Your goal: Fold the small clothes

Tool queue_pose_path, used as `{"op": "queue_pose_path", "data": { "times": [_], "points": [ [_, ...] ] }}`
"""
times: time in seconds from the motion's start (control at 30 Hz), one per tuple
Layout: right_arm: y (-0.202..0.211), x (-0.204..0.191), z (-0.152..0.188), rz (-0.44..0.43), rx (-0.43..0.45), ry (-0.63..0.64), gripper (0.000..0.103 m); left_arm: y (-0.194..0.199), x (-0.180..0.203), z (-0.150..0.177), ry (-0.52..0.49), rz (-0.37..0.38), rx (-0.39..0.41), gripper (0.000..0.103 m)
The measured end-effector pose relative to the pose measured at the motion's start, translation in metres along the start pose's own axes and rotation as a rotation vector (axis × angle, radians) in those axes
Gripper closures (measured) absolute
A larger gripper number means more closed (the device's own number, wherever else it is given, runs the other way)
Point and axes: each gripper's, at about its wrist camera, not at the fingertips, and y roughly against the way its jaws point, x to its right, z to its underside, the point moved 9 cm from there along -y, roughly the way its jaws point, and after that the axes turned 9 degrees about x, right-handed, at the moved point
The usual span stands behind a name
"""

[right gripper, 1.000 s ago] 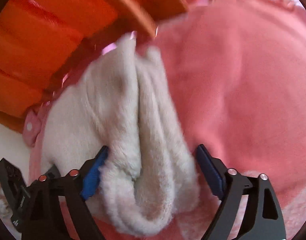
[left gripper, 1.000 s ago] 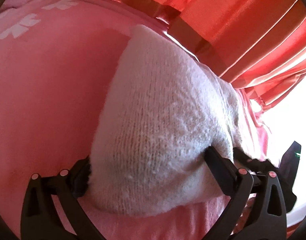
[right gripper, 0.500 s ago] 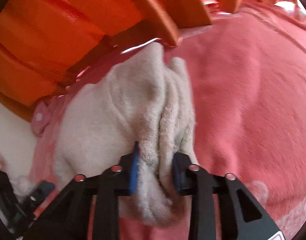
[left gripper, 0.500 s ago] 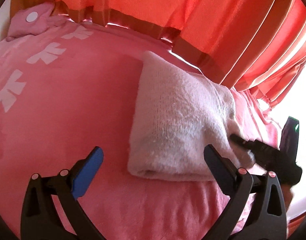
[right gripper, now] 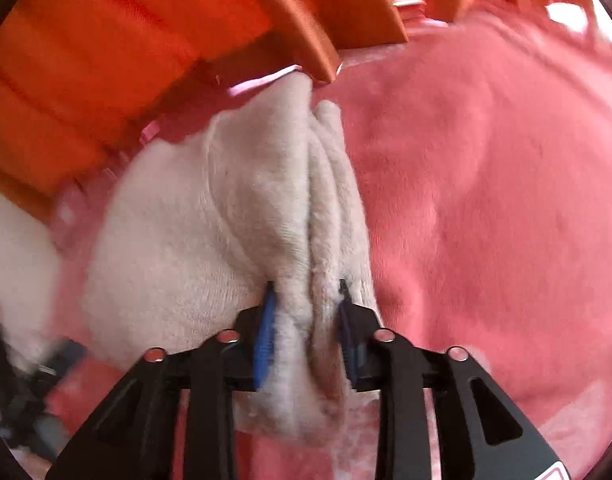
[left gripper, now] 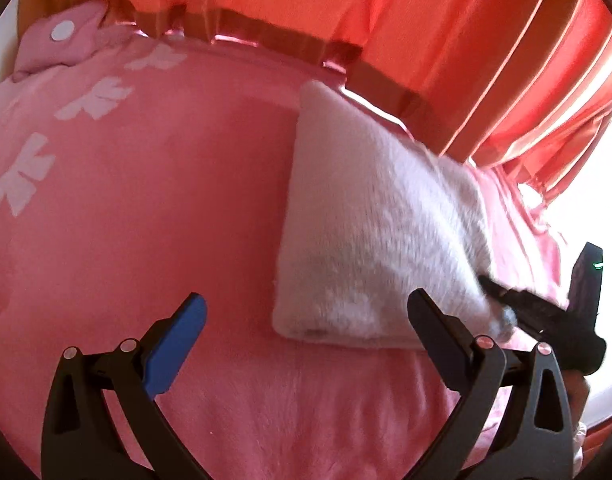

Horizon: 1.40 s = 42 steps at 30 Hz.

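Observation:
A folded white fluffy knit garment (left gripper: 370, 240) lies on a pink blanket (left gripper: 146, 208). My left gripper (left gripper: 306, 312) is open and empty, its fingers apart just in front of the garment's near edge. My right gripper (right gripper: 306, 320) is shut on the thick folded edge of the garment (right gripper: 210, 240). It also shows in the left wrist view (left gripper: 506, 300) at the garment's right corner, lifting it slightly.
Orange-red curtains (left gripper: 446, 20) hang close behind the blanket's far edge. A pink pillow with a white dot (left gripper: 62, 44) lies at the far left. White flower prints (left gripper: 94, 100) mark the blanket's left part. Bright window light is at the right.
My left gripper let go of the garment, opened and pulled back. My right gripper closed on the garment's folded edge and now holds it tighter, raising that side.

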Motion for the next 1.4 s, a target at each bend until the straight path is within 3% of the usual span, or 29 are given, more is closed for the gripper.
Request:
{"op": "queue_pose_path", "data": {
  "times": [0.1,0.17,0.3,0.37,0.47,0.53,0.6,0.67,0.73,0.77,0.83,0.87,0.93,1.0,1.1,1.2,1.27,1.4],
  "points": [
    [0.021,0.002,-0.008,0.014,0.049,-0.024,0.055,-0.005,0.004,0.005,-0.017,0.003,-0.014,0.005],
    [0.031,-0.003,-0.008,0.004,0.066,-0.023,0.055,-0.007,0.005,0.007,-0.022,0.000,-0.015,0.005],
    [0.029,-0.012,0.007,-0.063,-0.002,-0.045,0.054,-0.007,0.004,0.012,-0.021,-0.002,-0.024,0.005],
    [0.018,-0.011,0.018,-0.053,-0.048,-0.049,0.055,-0.007,0.004,0.014,-0.017,-0.001,-0.028,0.005],
    [0.006,-0.027,0.023,-0.050,-0.085,-0.026,0.078,-0.005,0.006,0.015,-0.013,-0.003,-0.028,0.005],
    [0.011,-0.054,0.006,-0.044,-0.036,0.075,0.085,-0.002,0.007,0.013,-0.015,0.001,-0.017,0.005],
    [0.032,-0.085,-0.019,-0.115,0.042,0.130,0.088,0.001,0.009,0.011,-0.021,0.003,-0.007,0.005],
    [0.075,-0.121,-0.050,-0.286,0.157,0.127,0.088,0.004,0.009,0.008,-0.032,0.001,0.001,0.005],
    [0.104,-0.133,-0.066,-0.396,0.218,0.112,0.089,0.006,0.007,0.006,-0.036,-0.003,0.008,0.005],
    [0.105,-0.125,-0.068,-0.377,0.235,0.109,0.090,0.006,0.006,0.006,-0.033,-0.005,0.010,0.005],
    [0.076,-0.083,-0.054,-0.192,0.198,0.119,0.090,0.005,0.002,0.005,-0.014,-0.007,0.007,0.005],
    [0.042,-0.044,-0.035,-0.054,0.100,0.088,0.090,0.003,0.000,0.007,0.002,-0.006,0.000,0.005],
    [-0.007,0.012,0.009,0.072,-0.094,-0.007,0.090,0.000,-0.001,0.009,0.012,0.002,-0.013,0.005],
    [0.000,0.014,0.012,0.011,-0.070,-0.061,0.089,-0.003,0.001,0.014,0.005,0.005,-0.027,0.005],
    [0.018,-0.004,-0.005,-0.008,-0.014,-0.007,0.085,-0.004,0.008,0.015,-0.018,0.006,-0.031,0.005],
    [0.014,-0.003,-0.005,0.062,-0.008,0.058,0.076,0.001,0.023,-0.002,-0.043,-0.024,0.016,0.005],
    [0.009,0.007,0.003,0.110,-0.004,0.038,0.070,0.005,0.047,-0.021,-0.099,0.008,0.071,0.005],
    [0.040,0.002,-0.013,0.111,0.145,-0.027,0.071,-0.008,0.078,-0.047,-0.208,-0.012,0.109,0.005]
  ]
}}
